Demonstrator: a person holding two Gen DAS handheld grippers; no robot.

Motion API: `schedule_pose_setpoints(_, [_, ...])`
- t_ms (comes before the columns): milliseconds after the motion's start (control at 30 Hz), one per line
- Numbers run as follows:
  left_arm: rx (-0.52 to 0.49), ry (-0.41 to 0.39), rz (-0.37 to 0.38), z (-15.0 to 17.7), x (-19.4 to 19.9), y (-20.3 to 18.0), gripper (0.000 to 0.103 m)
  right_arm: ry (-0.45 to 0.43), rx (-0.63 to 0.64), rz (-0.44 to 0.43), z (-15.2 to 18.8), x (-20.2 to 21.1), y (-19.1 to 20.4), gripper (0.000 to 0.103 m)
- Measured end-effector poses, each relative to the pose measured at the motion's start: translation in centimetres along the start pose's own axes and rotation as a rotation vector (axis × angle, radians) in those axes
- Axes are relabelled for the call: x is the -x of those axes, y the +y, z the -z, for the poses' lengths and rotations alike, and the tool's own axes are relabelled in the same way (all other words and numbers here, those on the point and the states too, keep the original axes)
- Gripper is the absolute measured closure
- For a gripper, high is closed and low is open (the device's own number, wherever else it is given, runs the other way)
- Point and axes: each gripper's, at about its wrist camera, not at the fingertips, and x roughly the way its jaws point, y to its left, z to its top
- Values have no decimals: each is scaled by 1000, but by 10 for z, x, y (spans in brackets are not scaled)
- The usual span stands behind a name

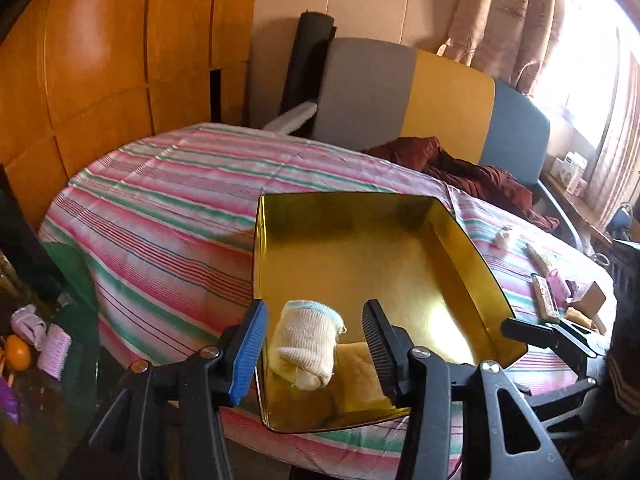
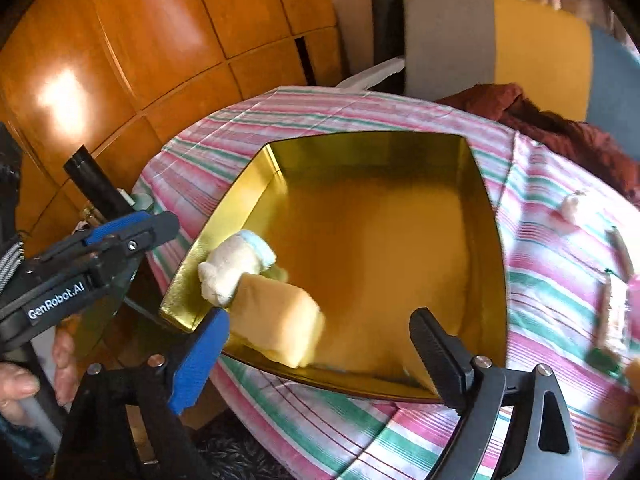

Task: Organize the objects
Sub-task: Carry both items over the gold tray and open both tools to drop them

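Left: wardrobe (image 1: 100, 60) behind a table under a striped cloth (image 1: 168, 200). Middle: gold tin (image 1: 472, 248) on the cloth, holding a rolled sock (image 1: 306, 344) against its near left wall, touching a yellow bundle (image 2: 276, 320) beside it. Left gripper (image 1: 316, 344) partly open around the sock, pads apart from it. Right gripper (image 2: 320, 344) wide open, holding nothing, over the tin's near edge. Right: small items (image 1: 548, 292) on the cloth.

right tool (image 2: 320, 344) jaws wide, empty | yellow cloth (image 2: 276, 330) and rolled sock (image 2: 234, 266) in gold tin (image 2: 486, 216)
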Motion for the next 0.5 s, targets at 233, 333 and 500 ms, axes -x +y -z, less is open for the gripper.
schedule_pose_setpoints(233, [-72,-17,-47,0,7,-30,53,-54,-27,67,3,16,-8,7])
schedule_pose_setpoints(333, [-84,-6,-23,3,8,-39,53,-69,-46,90,5,22,-15,6])
schedule_pose_setpoints(500, [-94,18,22,5,6,-46,53,-96,-78,130,9,33,-30,4])
